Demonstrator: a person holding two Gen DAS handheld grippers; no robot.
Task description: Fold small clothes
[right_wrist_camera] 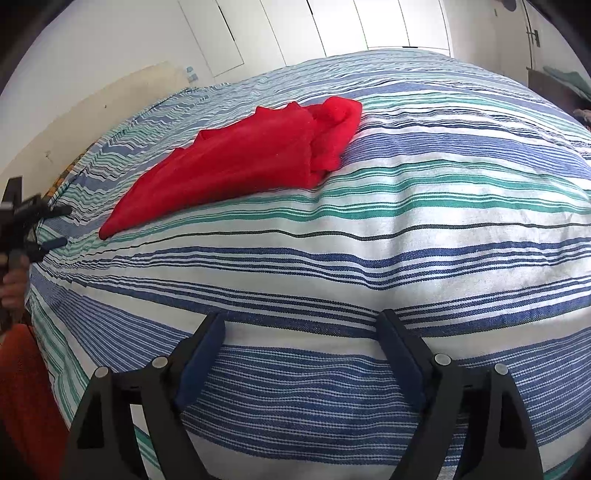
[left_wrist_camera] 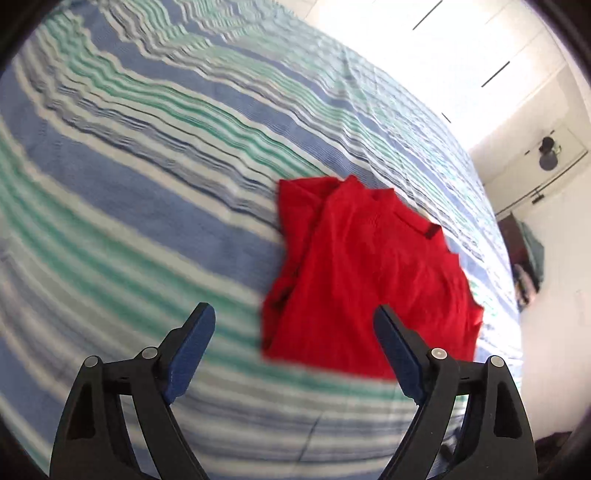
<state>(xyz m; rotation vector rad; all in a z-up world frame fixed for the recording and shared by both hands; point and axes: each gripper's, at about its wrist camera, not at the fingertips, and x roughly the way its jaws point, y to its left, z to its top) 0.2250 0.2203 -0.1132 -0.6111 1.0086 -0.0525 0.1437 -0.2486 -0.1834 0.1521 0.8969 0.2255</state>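
Observation:
A small red shirt (left_wrist_camera: 369,273) lies loosely folded on the striped bed cover (left_wrist_camera: 147,184). My left gripper (left_wrist_camera: 295,314) hovers just short of the shirt's near edge, jaws wide apart and empty; its right finger overlaps the cloth in the picture. In the right wrist view the same red shirt (right_wrist_camera: 240,155) lies far up and to the left, its bunched end pointing away. My right gripper (right_wrist_camera: 301,325) stands open over bare striped cover (right_wrist_camera: 406,258), well apart from the shirt. The left gripper (right_wrist_camera: 55,227) shows at the left edge, held by a hand.
White wardrobe doors (right_wrist_camera: 332,26) stand beyond the bed's far edge. A wall with a hanging dark object (left_wrist_camera: 548,155) lies right of the bed. A person's orange sleeve (right_wrist_camera: 22,387) is at the lower left. The bed's edges fall away left and right.

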